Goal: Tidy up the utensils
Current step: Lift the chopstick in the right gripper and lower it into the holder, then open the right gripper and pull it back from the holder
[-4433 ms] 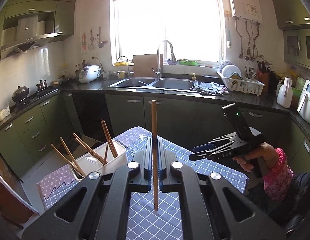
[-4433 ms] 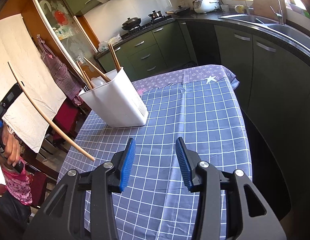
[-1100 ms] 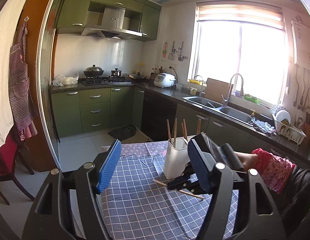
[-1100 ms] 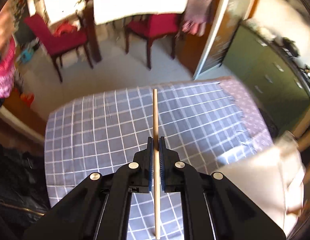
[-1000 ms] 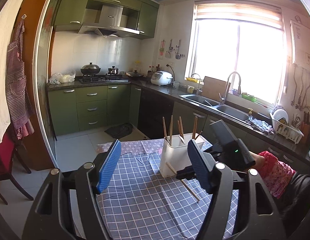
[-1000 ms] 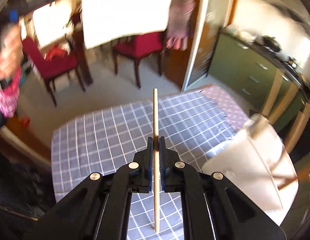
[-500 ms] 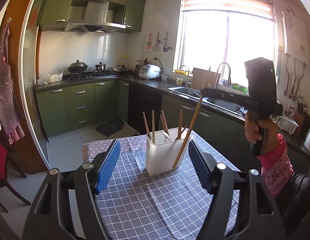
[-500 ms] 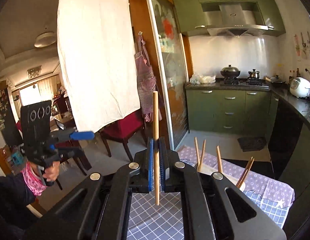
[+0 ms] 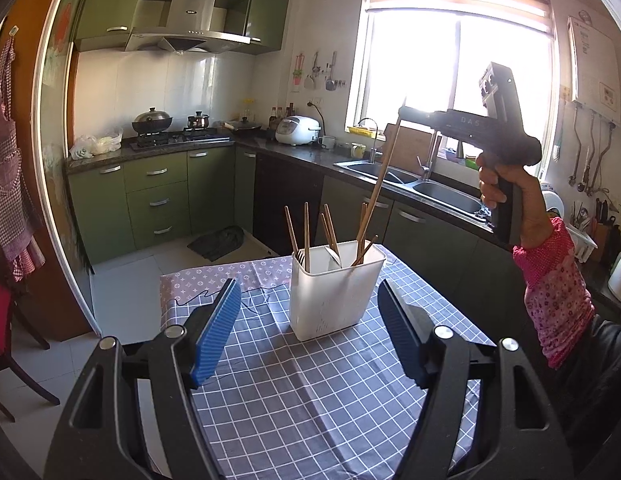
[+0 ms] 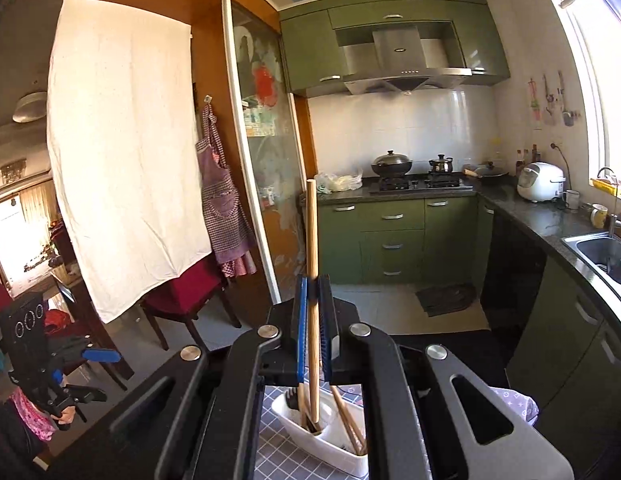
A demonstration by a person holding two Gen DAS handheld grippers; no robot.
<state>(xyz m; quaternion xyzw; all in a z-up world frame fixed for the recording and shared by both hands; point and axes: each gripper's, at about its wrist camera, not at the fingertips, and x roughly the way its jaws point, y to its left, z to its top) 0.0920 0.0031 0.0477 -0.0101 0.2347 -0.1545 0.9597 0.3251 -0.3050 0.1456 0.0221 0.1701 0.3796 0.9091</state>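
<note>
A white utensil holder (image 9: 334,290) stands on the blue checked tablecloth (image 9: 310,400) and holds several wooden chopsticks (image 9: 306,236). My right gripper (image 10: 314,320) is shut on one wooden chopstick (image 10: 311,232). It holds the chopstick upright above the holder (image 10: 322,436), the lower end inside the rim. In the left wrist view the right gripper (image 9: 402,110) is high above the holder, and its chopstick (image 9: 380,176) slants down into it. My left gripper (image 9: 308,328) is open and empty, in front of the holder.
Green kitchen cabinets, a stove (image 9: 170,136) and a sink (image 9: 406,180) line the walls behind the table. A red chair (image 10: 178,292) and a hanging white cloth (image 10: 122,152) are at the left in the right wrist view.
My right gripper picked a chopstick off the cloth, lifted it and turned it upright, and its lower end has now gone down into the holder. My left gripper released its own chopstick earlier and stays open.
</note>
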